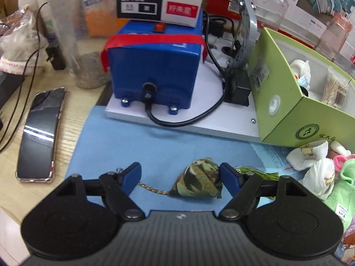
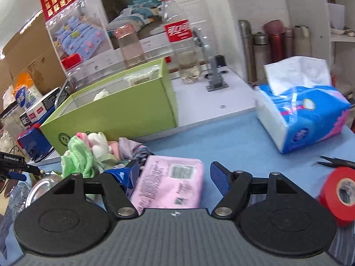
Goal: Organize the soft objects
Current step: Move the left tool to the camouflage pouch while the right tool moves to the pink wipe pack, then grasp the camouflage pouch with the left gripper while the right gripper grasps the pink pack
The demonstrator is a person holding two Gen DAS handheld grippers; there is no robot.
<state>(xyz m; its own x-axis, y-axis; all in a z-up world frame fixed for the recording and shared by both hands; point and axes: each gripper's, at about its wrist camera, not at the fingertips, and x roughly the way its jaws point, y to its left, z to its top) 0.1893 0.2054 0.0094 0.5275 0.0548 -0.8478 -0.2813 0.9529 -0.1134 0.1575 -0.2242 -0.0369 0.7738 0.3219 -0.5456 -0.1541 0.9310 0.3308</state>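
Camouflage-patterned fabric pouch [image 1: 197, 180] with a braided cord and green tassel lies on the blue mat [image 1: 137, 141], nearest the left wrist camera, between the blue pads of the left claw [image 1: 180, 178]. That claw is spread wide; its right pad touches the pouch, while the left pad stands apart from it over the cord. Left of the mat, a black smartphone [image 1: 40, 135] lies on the wooden worktop [image 1: 84, 97]. At the near right sits a heap of small soft things, a green terry cloth [image 1: 341, 190] and white printed socks [image 1: 317, 166] among them. Just beyond the heap stands an open light-green cardboard box [image 1: 286, 102]; inside it are a small white plush figure [image 1: 301, 68] and a clear packet of cotton swabs [image 1: 335, 88]. Farther back, a blue machine [image 1: 155, 71] bolted to a white base carries a white and black carton [image 1: 159, 2] on top.

In the right wrist view, the right claw [image 2: 175, 175] is also spread wide, empty, above a pink plastic-wrapped pack [image 2: 170, 184] on the mat. A red tape roll [image 2: 341, 192] lies near right, and a blue tissue pack [image 2: 304, 115] farther off.
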